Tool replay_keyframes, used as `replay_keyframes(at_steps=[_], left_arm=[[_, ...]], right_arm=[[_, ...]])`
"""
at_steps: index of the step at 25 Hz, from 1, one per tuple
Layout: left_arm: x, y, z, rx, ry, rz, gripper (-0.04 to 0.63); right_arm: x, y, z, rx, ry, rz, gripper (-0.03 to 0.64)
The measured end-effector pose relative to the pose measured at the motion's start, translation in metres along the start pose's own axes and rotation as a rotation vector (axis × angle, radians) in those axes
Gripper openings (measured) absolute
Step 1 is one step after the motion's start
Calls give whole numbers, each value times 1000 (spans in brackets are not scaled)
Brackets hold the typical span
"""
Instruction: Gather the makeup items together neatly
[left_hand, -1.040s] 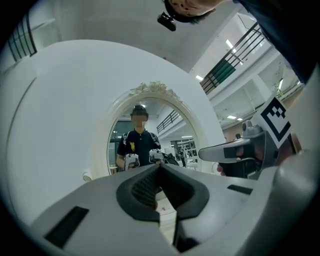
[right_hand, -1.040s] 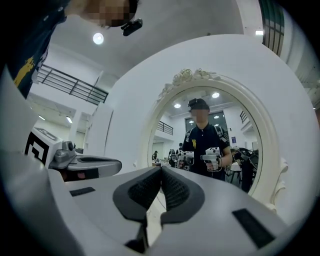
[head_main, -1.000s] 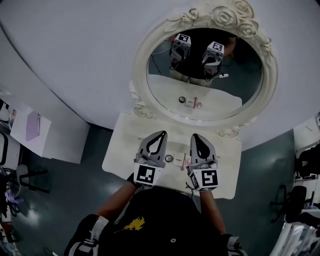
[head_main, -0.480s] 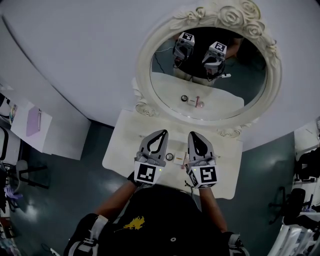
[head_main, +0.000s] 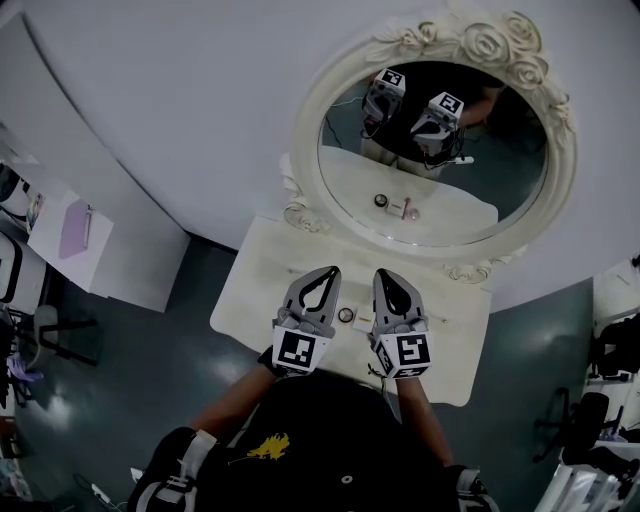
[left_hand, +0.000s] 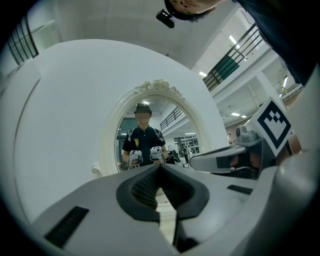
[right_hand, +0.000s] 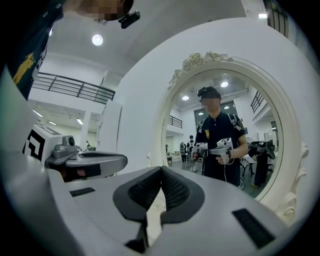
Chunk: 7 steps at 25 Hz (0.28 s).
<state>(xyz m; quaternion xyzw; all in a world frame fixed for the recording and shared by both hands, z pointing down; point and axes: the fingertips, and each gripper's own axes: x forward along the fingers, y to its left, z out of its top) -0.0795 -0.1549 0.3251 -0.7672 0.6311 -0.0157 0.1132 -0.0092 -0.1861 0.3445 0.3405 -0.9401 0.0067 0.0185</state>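
In the head view a small round compact (head_main: 346, 315) lies on the white vanity table (head_main: 260, 290), between my two grippers. A small pale item (head_main: 364, 322) lies just right of it, partly hidden by the right gripper. My left gripper (head_main: 331, 269) hovers over the table left of the compact, jaws shut, nothing in them. My right gripper (head_main: 383, 272) is beside it on the right, also shut and empty. In the gripper views the left gripper (left_hand: 160, 165) and the right gripper (right_hand: 161, 169) both point at the mirror with their pads together.
An oval mirror (head_main: 435, 150) in an ornate white frame (head_main: 470, 40) stands at the table's back edge and reflects the person, the grippers and the items. A white desk with a purple item (head_main: 75, 230) is at the far left. Dark floor surrounds the table.
The head view has shifted, so the table and mirror sit slightly further right. The right gripper has drifted a little left towards the items. Both grippers stay shut.
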Motion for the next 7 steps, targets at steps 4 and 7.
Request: replay_keyframes(at_steps=[4,7], left_arm=[[-3,1,-2,1,7,1,12],[-3,3,-3,3,3,3,12]], right_arm=[[2,4,0,-22,2,2,14],[5,6,0,-33,2,5,14]])
